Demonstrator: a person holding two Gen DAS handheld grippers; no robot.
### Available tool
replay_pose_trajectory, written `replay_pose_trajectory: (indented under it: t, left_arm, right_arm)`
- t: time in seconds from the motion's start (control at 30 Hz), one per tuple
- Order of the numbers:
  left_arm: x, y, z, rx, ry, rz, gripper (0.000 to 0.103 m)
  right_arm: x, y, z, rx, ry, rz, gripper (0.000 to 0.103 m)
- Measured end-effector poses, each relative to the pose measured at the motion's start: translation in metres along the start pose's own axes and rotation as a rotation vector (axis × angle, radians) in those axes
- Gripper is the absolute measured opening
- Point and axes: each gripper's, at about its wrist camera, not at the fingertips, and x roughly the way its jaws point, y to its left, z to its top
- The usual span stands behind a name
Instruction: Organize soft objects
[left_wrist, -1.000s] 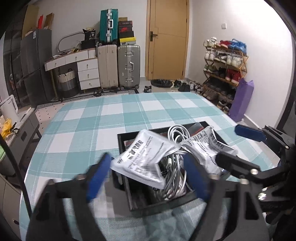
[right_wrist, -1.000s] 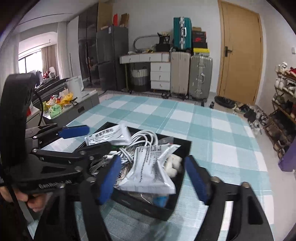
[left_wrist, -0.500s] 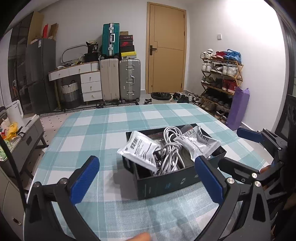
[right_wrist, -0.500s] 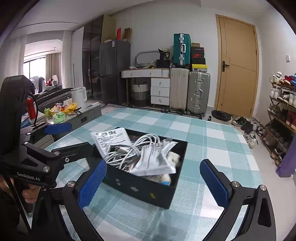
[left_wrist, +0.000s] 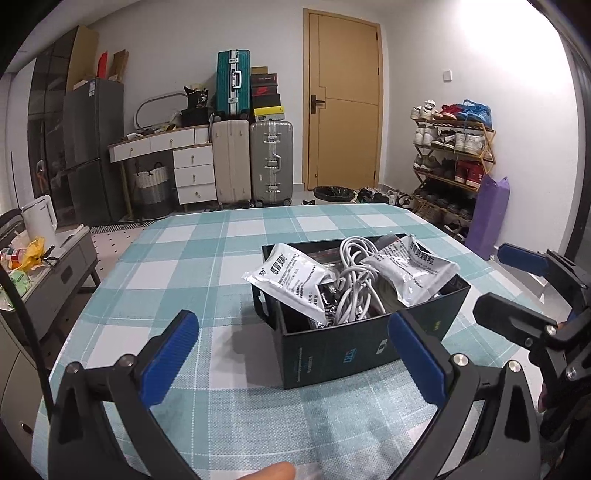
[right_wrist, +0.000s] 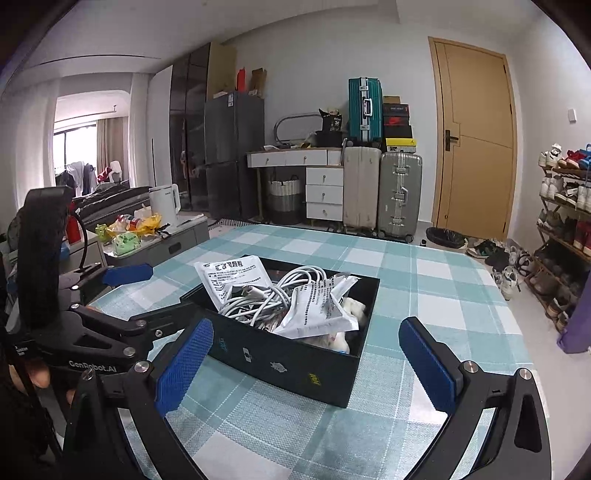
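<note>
A black open box (left_wrist: 354, 354) (right_wrist: 295, 365) stands on the teal checked table (left_wrist: 184, 258). Inside lie two silver printed pouches (left_wrist: 291, 277) (left_wrist: 413, 273), a coil of white cable (left_wrist: 354, 288) (right_wrist: 273, 291) and something white and soft (right_wrist: 351, 310). The pouches stick up over the rim. My left gripper (left_wrist: 291, 354) is open and wide, held back from the box's near left corner, with nothing between its pads. My right gripper (right_wrist: 306, 369) is open too, in front of the box's right side, and is empty. Each gripper shows at the edge of the other's view (left_wrist: 517, 288) (right_wrist: 147, 295).
Left of the table is a low grey cabinet (left_wrist: 55, 273) with a white kettle and snack bags. Suitcases (left_wrist: 271, 162), white drawers and a wooden door (left_wrist: 343, 110) line the back wall. A shoe rack (left_wrist: 450, 162) and a purple bag (left_wrist: 487, 218) stand at the right.
Both grippers have spread wider and drawn back from the box. The pouches that sat between their pads now lie in the box, free of the pads.
</note>
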Motion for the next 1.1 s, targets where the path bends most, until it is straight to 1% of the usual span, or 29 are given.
replay_pose_trajectory:
  t: [0.3,0.53,1.1]
  left_arm:
    - [0.0047,0.0048,-0.0027,-0.026,0.003,0.0,0.103]
    - [0.0069,0.0084,-0.0032,-0.046,0.012,0.007,0.103]
    - [0.0086,0.0084,-0.0037,-0.049,0.016,0.007,0.103]
  right_arm:
    - [0.0012,-0.0026,-0.0085,0.014,-0.002,-0.008,0.102]
    - [-0.0019,-0.0034,-0.0091,0.02,-0.012,-0.003,0.102]
    - [-0.0016,-0.0038,-0.0077,0.025,-0.016,-0.003,0.102]
